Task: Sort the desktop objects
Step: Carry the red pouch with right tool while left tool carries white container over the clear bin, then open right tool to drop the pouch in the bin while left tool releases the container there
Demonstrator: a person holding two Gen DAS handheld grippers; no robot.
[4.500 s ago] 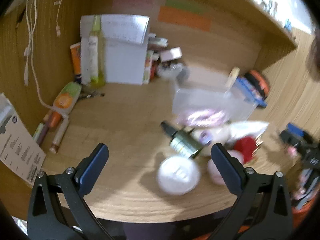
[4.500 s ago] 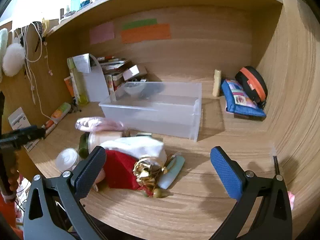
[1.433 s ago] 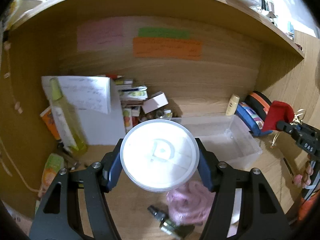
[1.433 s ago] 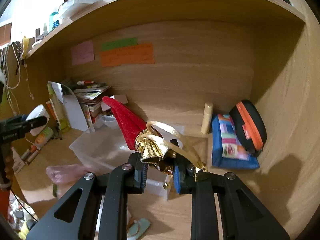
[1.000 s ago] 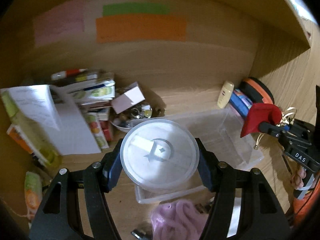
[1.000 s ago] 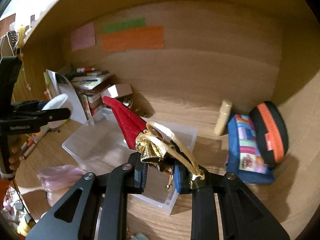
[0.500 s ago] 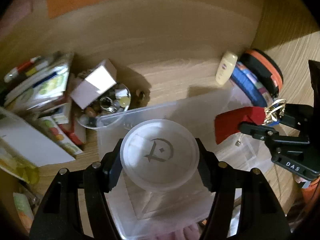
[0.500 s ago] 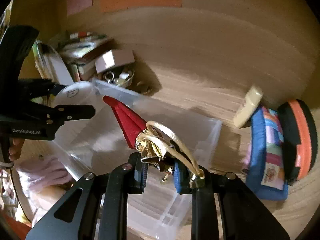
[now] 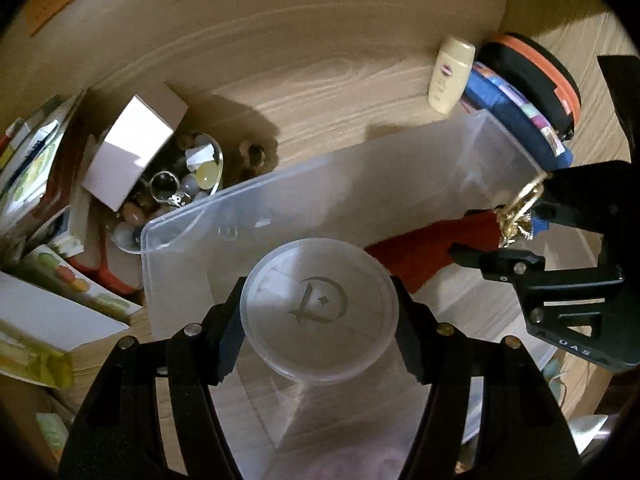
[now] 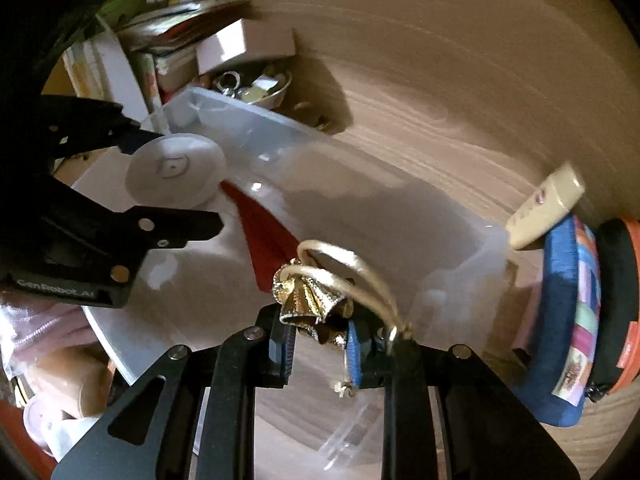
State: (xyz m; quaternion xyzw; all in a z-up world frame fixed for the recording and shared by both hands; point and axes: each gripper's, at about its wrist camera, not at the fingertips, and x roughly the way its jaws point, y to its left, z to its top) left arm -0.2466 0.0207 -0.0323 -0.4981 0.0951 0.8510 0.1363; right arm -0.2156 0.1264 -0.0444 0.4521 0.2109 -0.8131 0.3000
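My left gripper [image 9: 320, 314] is shut on a round translucent white jar [image 9: 319, 312] with a logo on its lid, held over the left part of the clear plastic bin [image 9: 280, 188]. The right gripper [image 10: 320, 338] is shut on the gold-trimmed neck of a red pouch [image 10: 266, 236] with gold cord loops. That red pouch [image 9: 424, 248] hangs inside the bin's right part, seen from the left wrist with the right gripper [image 9: 516, 224] beside it. From the right wrist the jar [image 10: 176, 172] and left gripper [image 10: 172, 172] show at the left.
A glass bowl of trinkets [image 9: 188, 176] and a small white box [image 9: 132, 148] stand behind the bin, with books [image 9: 36, 168] at the left. A cream bottle [image 9: 450, 76], blue pouch [image 10: 568, 312] and black-orange case [image 9: 536, 76] crowd the right. A pink cloth [image 10: 36, 328] lies in front.
Both grippers have tilted down and sunk toward the bin; the jar and the red pouch now hang inside its rim rather than above and in front of it.
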